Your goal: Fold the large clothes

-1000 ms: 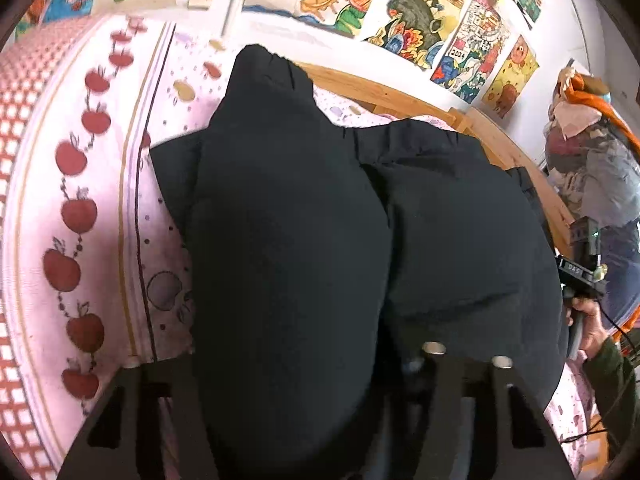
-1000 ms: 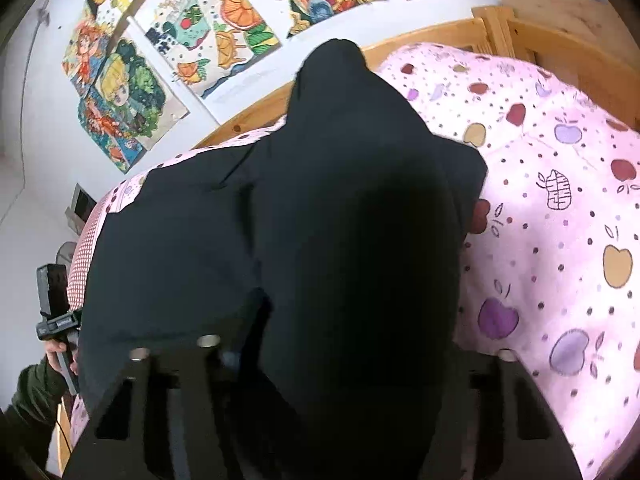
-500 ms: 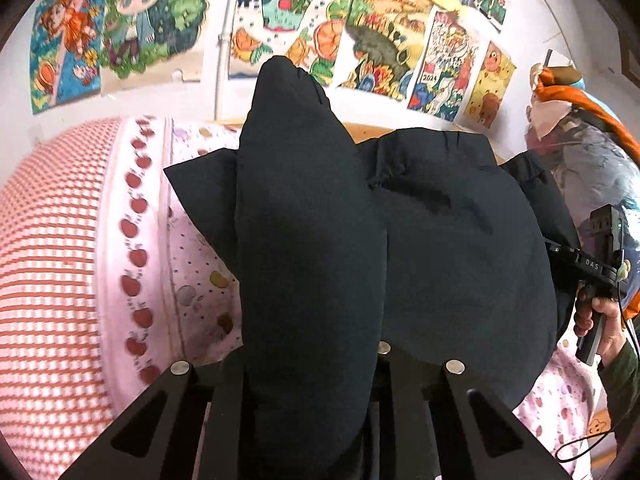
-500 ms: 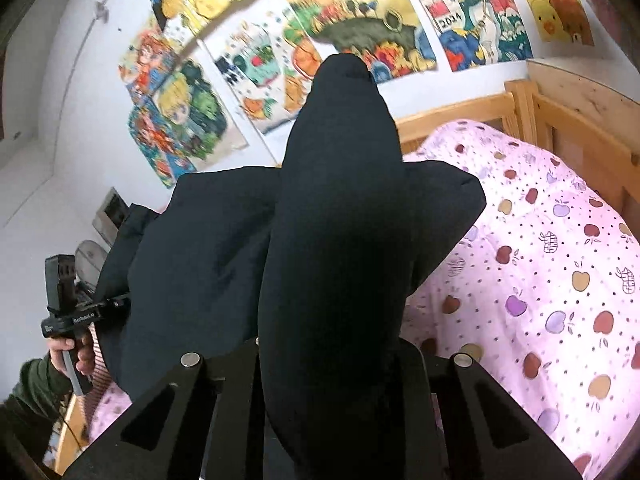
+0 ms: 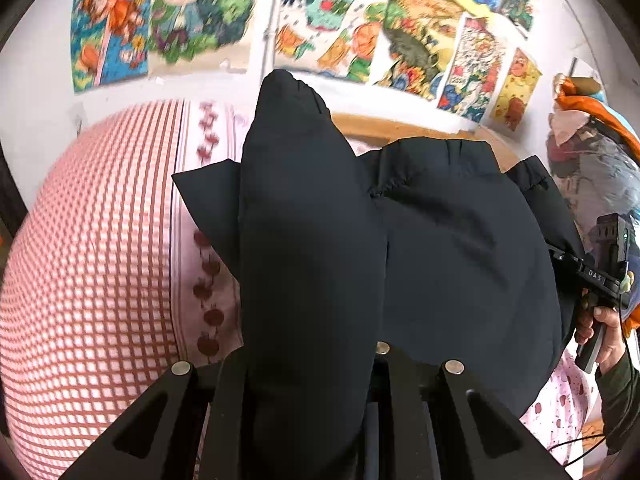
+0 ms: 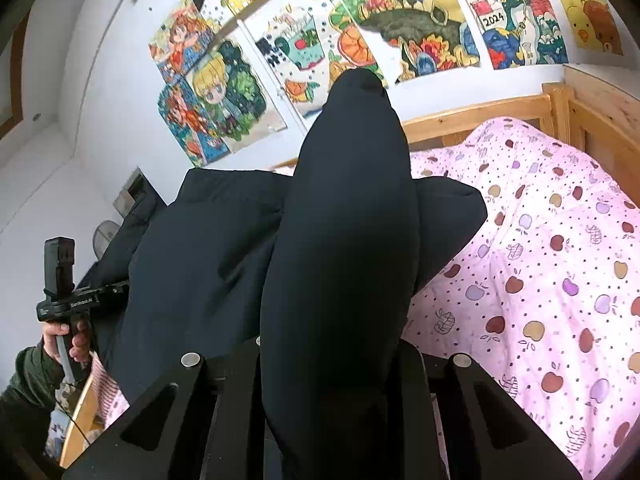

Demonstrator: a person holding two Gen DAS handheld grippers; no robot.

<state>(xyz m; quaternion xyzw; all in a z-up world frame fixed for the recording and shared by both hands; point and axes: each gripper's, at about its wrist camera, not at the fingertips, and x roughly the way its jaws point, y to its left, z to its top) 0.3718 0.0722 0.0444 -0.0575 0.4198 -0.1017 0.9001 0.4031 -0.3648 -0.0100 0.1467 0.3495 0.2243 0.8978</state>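
above the pink apple-print quilt (image 6: 540,280), both the left gripper (image 5: 308,380) and the right gripper (image 6: 328,376) clench the puffy black padded garment (image 5: 460,240), its free end toward twelve o'clock, seemingly for folding.

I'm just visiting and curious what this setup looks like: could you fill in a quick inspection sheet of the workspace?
Surface: pink apple-print quilt on a wooden bed frame; red-checked bedding at one end.
Job's things: black padded garment, raised off the quilt at two pinched spots.
Clutter: heaped clothes beside the bed.
Grippers: left tool shut on the garment; right tool shut on it too.
Cables: thin black lead near the right sleeve.
Surroundings: white wall with colourful cartoon posters.
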